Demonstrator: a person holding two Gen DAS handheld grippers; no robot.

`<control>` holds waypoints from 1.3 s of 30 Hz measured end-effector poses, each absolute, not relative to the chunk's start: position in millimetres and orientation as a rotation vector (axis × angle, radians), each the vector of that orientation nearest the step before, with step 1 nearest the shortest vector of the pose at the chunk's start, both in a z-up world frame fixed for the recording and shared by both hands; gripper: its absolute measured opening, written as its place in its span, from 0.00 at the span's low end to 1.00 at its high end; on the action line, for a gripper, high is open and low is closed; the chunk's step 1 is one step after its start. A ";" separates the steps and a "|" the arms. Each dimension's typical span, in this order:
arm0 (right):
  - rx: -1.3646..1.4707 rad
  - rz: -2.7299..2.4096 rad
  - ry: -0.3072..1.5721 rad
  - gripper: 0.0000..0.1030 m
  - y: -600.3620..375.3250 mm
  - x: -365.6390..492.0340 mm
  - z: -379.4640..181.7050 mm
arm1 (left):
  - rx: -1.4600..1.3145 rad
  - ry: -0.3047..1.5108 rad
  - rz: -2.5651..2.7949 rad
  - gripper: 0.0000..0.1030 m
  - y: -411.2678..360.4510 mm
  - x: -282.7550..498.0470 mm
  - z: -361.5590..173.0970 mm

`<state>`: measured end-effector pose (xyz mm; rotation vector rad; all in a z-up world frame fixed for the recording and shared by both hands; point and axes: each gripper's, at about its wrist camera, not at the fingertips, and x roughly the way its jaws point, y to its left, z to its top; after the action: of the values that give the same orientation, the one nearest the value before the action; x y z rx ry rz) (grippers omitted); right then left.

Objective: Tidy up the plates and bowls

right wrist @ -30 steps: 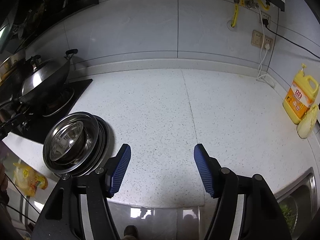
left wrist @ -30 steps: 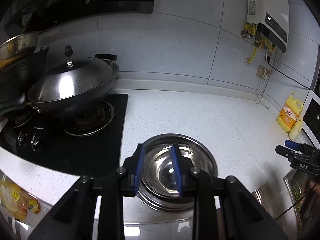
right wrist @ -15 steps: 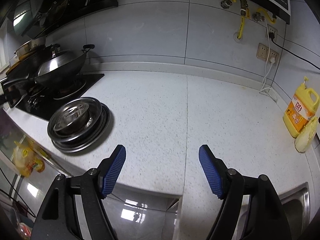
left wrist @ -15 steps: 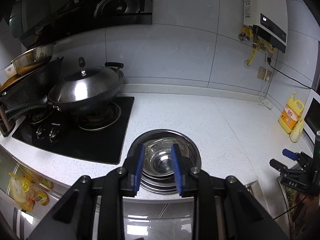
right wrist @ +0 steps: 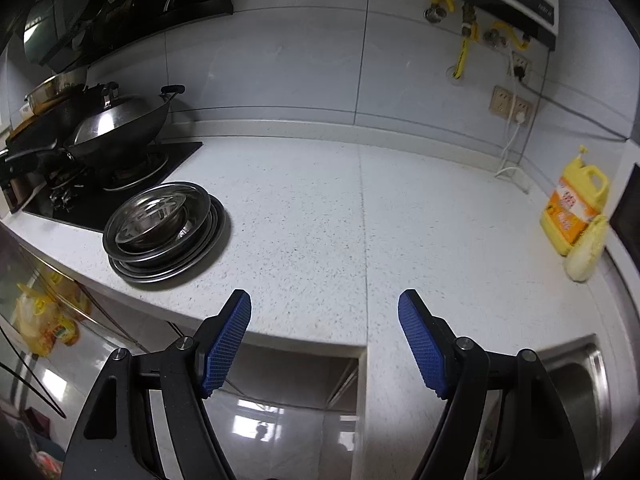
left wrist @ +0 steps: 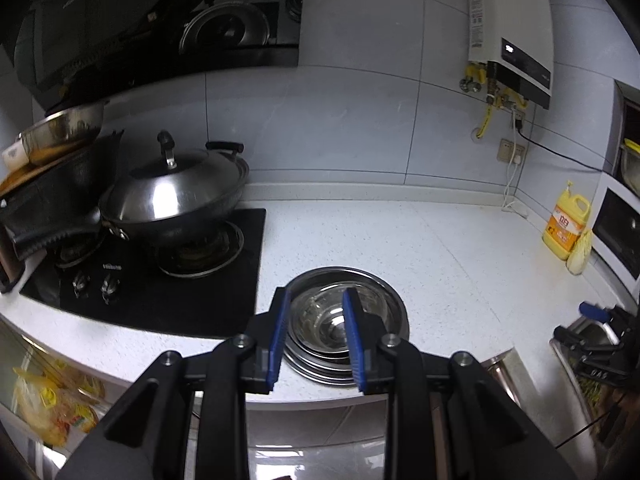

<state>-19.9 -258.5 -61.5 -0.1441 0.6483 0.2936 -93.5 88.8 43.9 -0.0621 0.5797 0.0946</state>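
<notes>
A stack of steel plates with bowls nested on top (left wrist: 380,308) sits on the white counter (left wrist: 440,260) just right of the stove; it also shows at the left of the right wrist view (right wrist: 160,224). My left gripper (left wrist: 316,294) hovers in front of and above the stack, its blue pads a narrow gap apart with nothing between them. My right gripper (right wrist: 324,300) hangs over the counter's front edge, well right of the stack, its jaws opening wide and empty. That right gripper (left wrist: 596,320) also appears at the right edge of the left wrist view.
A lidded wok (left wrist: 172,196) stands on the black stove (left wrist: 160,300), with more pans to its left. A yellow detergent bottle (right wrist: 576,204) and a pale cabbage (right wrist: 586,248) sit at the far right. A steel sink (right wrist: 576,392) lies at the lower right.
Both grippers have drawn back from the counter, so the stack looks smaller and farther off. The left one also rose. The right jaws have spread wider.
</notes>
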 end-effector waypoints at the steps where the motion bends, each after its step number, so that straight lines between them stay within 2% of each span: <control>1: -0.145 0.283 0.644 0.73 -257.5 -23.2 -59.3 | -0.056 0.578 0.100 0.25 90.2 -95.7 44.8; 5: -0.147 0.289 0.638 0.74 -250.0 -26.7 -53.0 | -0.046 0.569 0.115 0.25 93.4 -106.7 51.6; 9: -0.153 0.316 0.616 0.82 -244.6 -28.3 -46.4 | -0.053 0.553 0.149 0.25 93.4 -118.2 59.1; 13: -0.180 0.344 0.622 0.85 -240.9 -29.8 -43.3 | -0.089 0.561 0.174 0.25 95.7 -127.0 58.4; 19: -0.221 0.369 0.631 0.98 -237.3 -34.7 -42.1 | -0.110 0.606 0.163 0.25 93.3 -126.5 46.9; 39: -0.114 0.164 0.697 0.99 -293.1 -18.2 -33.4 | -0.062 0.645 0.098 0.25 66.0 -106.0 40.7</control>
<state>-18.2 -293.1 -33.4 -0.1135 0.6971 0.1644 -106.0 66.0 40.7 -0.0615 0.6445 0.0982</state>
